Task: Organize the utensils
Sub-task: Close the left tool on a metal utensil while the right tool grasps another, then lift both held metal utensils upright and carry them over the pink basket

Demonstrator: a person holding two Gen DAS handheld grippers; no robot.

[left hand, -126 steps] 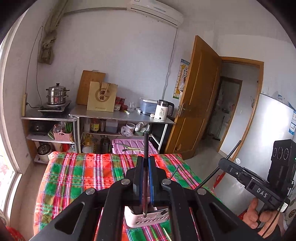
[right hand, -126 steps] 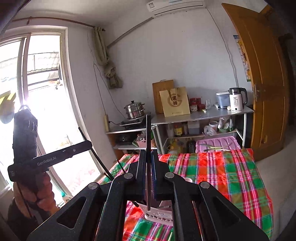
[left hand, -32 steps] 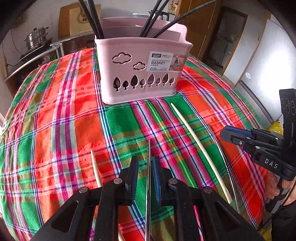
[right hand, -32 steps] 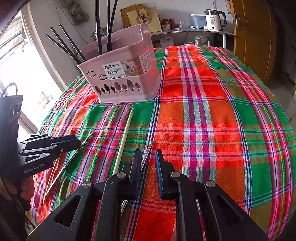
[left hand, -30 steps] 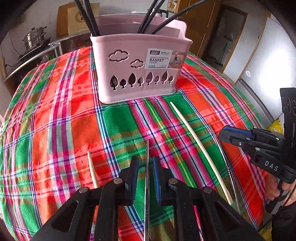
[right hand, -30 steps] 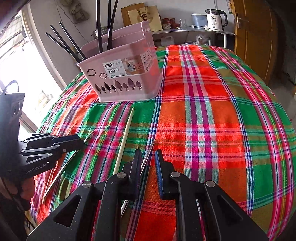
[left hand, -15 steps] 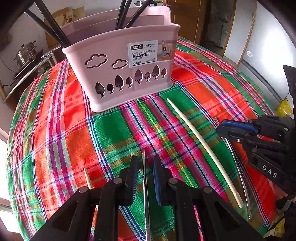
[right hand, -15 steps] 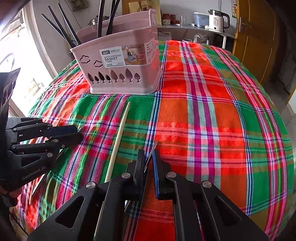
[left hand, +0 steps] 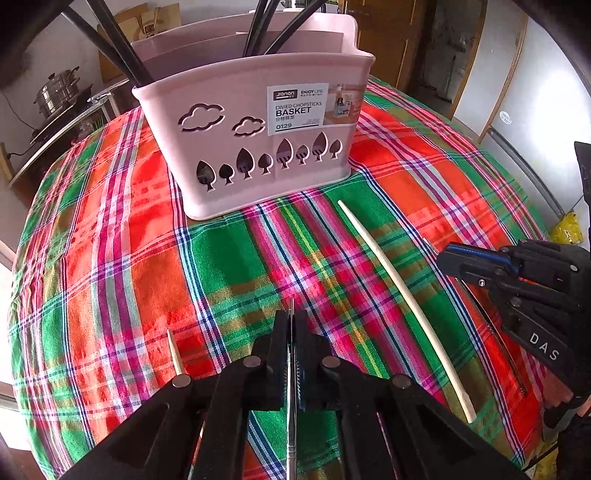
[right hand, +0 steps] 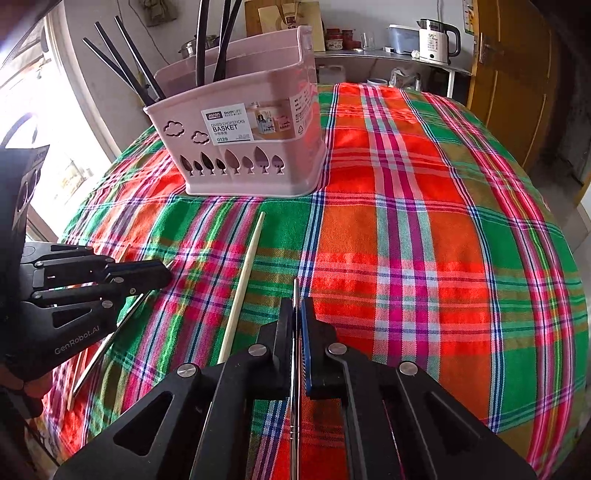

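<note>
A pink chopsticks basket (left hand: 258,147) (right hand: 255,147) holding several black chopsticks (left hand: 266,26) stands on the plaid tablecloth (left hand: 110,229). My left gripper (left hand: 291,325) is shut on a metal chopstick (left hand: 291,424) lying on the cloth; it also shows in the right wrist view (right hand: 159,275). My right gripper (right hand: 296,314) is shut on another metal chopstick (right hand: 294,406); it also shows in the left wrist view (left hand: 448,258). A pale wooden chopstick (left hand: 399,295) (right hand: 243,284) lies between them. Another wooden chopstick (left hand: 174,350) lies at the left.
A shelf with a kettle (right hand: 437,37), a paper bag (right hand: 291,18) and a steamer pot (left hand: 55,96) stands beyond the table. A wooden door (right hand: 513,74) is at the right. A bright window (right hand: 44,110) is at the left.
Both grippers dropped from high above the table to the cloth in front of the basket. Over the last second their jaws narrowed and closed on the metal chopsticks.
</note>
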